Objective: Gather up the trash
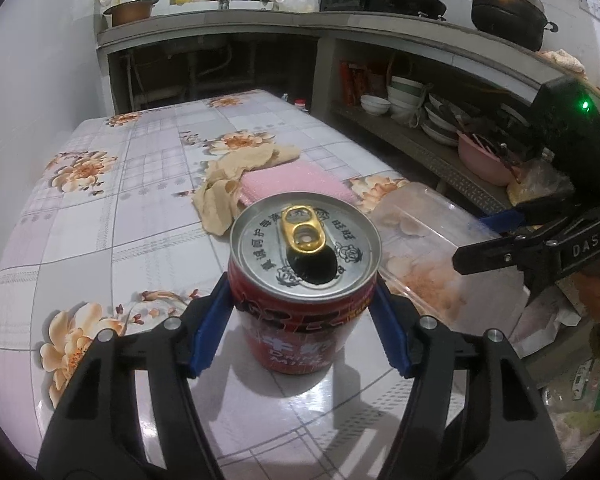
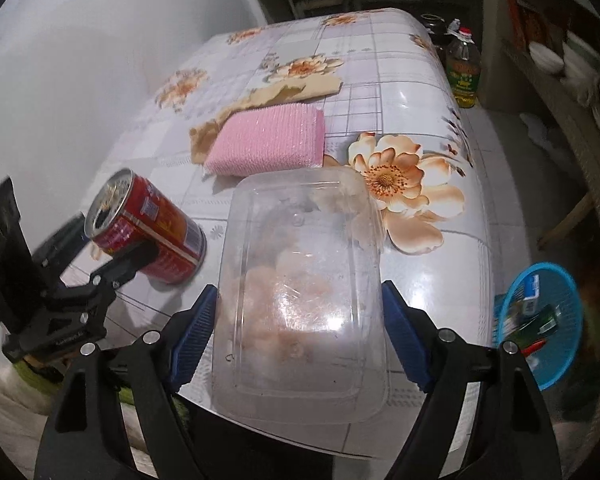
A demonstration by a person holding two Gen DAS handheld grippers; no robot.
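Tabletop (image 1: 100, 220); can (image 1: 300, 280) between left hand-held gripper (image 1: 300, 316) pads.

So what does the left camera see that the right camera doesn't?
Only the left view shows the kitchen counter with a black pot, and the pink basin on its shelf. Only the right view shows the blue basket on the floor and the oil bottle. Both show the red can between the left claw's pads, the clear plastic container in the right claw, the pink sponge and the floral table.
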